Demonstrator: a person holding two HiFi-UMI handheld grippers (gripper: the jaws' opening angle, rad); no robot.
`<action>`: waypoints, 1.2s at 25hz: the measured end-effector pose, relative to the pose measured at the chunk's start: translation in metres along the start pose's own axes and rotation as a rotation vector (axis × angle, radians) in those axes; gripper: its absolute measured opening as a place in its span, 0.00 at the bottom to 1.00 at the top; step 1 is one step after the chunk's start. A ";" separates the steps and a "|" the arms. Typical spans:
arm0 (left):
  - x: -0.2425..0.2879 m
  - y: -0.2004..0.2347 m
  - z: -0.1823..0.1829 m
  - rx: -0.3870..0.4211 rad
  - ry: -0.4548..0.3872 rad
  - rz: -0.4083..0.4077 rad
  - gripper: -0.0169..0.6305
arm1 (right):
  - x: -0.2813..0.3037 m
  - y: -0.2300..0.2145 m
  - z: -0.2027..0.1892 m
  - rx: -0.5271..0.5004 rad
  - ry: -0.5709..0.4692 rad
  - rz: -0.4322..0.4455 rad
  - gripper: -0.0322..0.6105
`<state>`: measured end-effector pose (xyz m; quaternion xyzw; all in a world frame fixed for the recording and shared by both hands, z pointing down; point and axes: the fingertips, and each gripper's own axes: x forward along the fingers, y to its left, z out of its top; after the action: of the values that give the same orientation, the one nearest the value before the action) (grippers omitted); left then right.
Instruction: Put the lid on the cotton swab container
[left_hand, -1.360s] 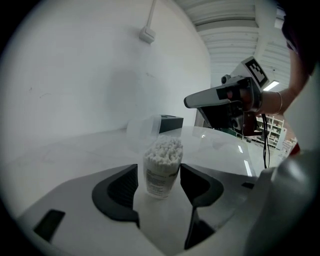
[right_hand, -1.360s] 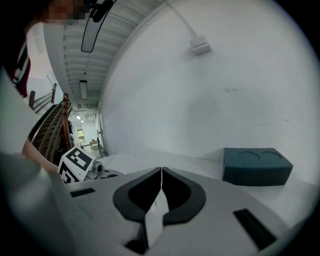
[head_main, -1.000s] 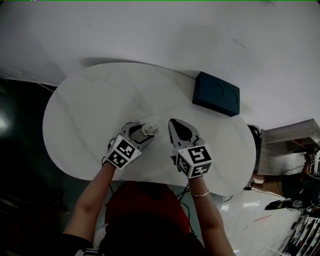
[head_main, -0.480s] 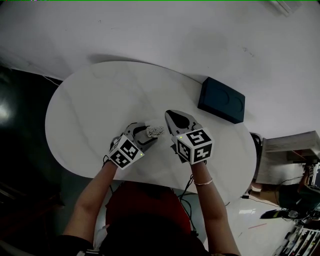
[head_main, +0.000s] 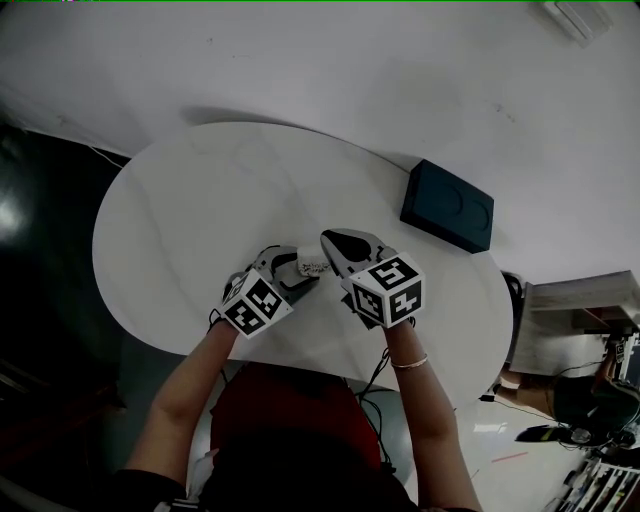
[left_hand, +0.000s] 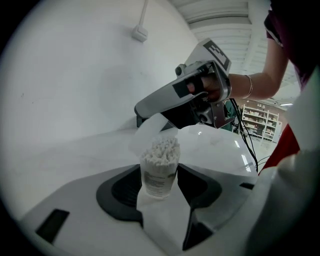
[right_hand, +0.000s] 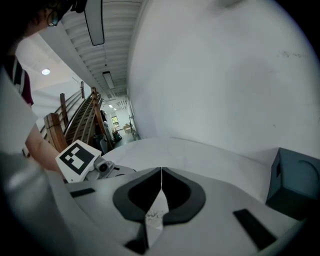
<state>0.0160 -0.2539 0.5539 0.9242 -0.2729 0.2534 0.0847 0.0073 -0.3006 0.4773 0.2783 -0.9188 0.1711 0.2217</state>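
Over white table (head_main: 190, 200), left tongs (left_hand: 159, 186) clamp swab container (left_hand: 160, 159); right tongs (right_hand: 161, 174) pinch, seemingly, lid (left_hand: 149, 132)

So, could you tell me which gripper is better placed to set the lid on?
The right gripper: its jaws are shut on the lid, held close by the open cotton swab container, which the left gripper clamps.
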 end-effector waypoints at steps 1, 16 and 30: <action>0.000 0.000 0.000 0.000 0.000 -0.001 0.40 | -0.002 0.002 -0.004 -0.006 0.007 0.001 0.07; 0.001 0.004 0.002 0.006 -0.006 -0.003 0.40 | -0.012 0.010 -0.028 0.042 -0.024 -0.078 0.07; 0.001 0.003 0.000 0.014 -0.005 -0.004 0.40 | -0.013 0.014 -0.029 0.038 -0.059 -0.144 0.07</action>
<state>0.0151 -0.2572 0.5546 0.9258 -0.2697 0.2531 0.0779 0.0182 -0.2711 0.4926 0.3525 -0.8991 0.1637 0.2012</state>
